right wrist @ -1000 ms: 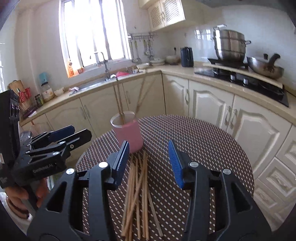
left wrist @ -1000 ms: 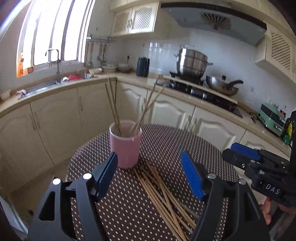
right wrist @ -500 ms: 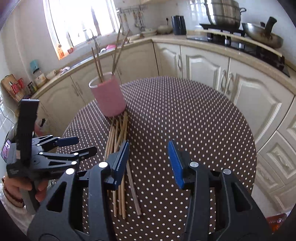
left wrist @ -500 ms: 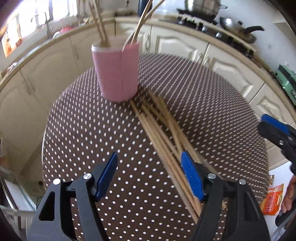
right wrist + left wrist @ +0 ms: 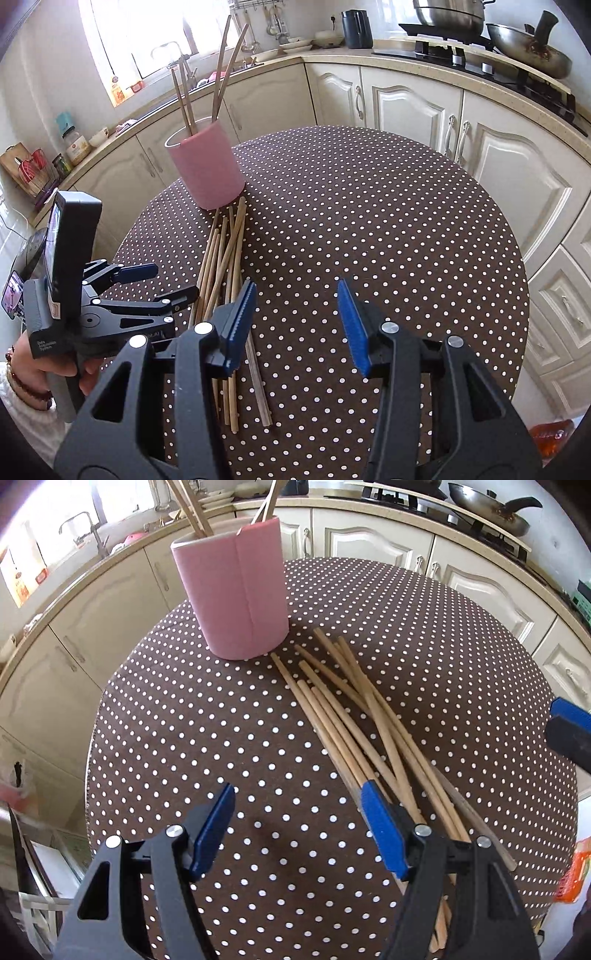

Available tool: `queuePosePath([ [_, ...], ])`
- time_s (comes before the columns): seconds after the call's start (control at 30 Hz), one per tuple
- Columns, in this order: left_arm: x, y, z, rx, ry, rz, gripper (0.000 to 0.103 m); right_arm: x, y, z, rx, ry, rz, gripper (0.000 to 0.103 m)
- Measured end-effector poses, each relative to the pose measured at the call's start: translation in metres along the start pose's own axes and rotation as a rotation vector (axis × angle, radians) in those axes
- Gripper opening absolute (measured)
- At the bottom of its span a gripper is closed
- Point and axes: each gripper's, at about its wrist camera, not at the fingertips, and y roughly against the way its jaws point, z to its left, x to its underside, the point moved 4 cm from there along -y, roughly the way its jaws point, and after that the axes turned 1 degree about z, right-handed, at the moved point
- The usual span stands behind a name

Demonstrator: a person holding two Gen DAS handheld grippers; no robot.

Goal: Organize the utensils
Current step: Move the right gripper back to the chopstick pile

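A pink cup [image 5: 236, 590] stands on the round dotted table [image 5: 184, 720] with several wooden chopsticks upright in it; it also shows in the right wrist view [image 5: 205, 168]. Several loose chopsticks [image 5: 362, 731] lie in a pile in front of the cup, also seen in the right wrist view [image 5: 221, 266]. My left gripper [image 5: 297, 808] is open and empty, low over the near end of the pile; it shows in the right wrist view [image 5: 159, 282]. My right gripper [image 5: 295, 302] is open and empty, right of the pile; its tip shows in the left wrist view [image 5: 569, 727].
Cream kitchen cabinets [image 5: 406, 103] and a counter curve behind the table. A wok [image 5: 528, 48] and a steel pot [image 5: 450, 14] sit on the stove. A sink [image 5: 173, 55] lies under the window. An orange bag [image 5: 550, 435] lies on the floor at the right.
Both grippers have tilted down and come closer to the table. My left gripper has dropped toward the near end of the chopstick pile. Both stay open.
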Motion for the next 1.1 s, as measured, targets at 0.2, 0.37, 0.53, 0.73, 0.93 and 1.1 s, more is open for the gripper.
queuePosePath([
  [0.2,-0.008,-0.002,-0.003,-0.011,-0.005,0.013,0.070,-0.001,-0.008,0.002,0.001,0.008,0.021,0.046],
  [0.37,-0.011,-0.002,-0.004,-0.016,-0.033,0.039,0.070,-0.003,-0.017,0.005,0.031,0.055,0.072,0.046],
  [0.53,-0.013,-0.004,-0.006,-0.017,-0.013,0.056,0.070,-0.004,-0.030,0.014,0.042,0.103,0.136,0.046],
  [0.73,-0.014,-0.002,-0.009,-0.021,-0.061,0.047,0.070,0.002,-0.042,0.027,0.041,0.176,0.222,0.046],
  [0.93,-0.011,-0.002,0.003,0.018,-0.067,0.062,0.067,0.007,-0.058,0.037,0.036,0.233,0.297,0.046],
  [1.1,-0.005,-0.001,0.012,0.035,-0.066,0.070,0.067,0.012,-0.071,0.047,0.030,0.271,0.346,0.046],
])
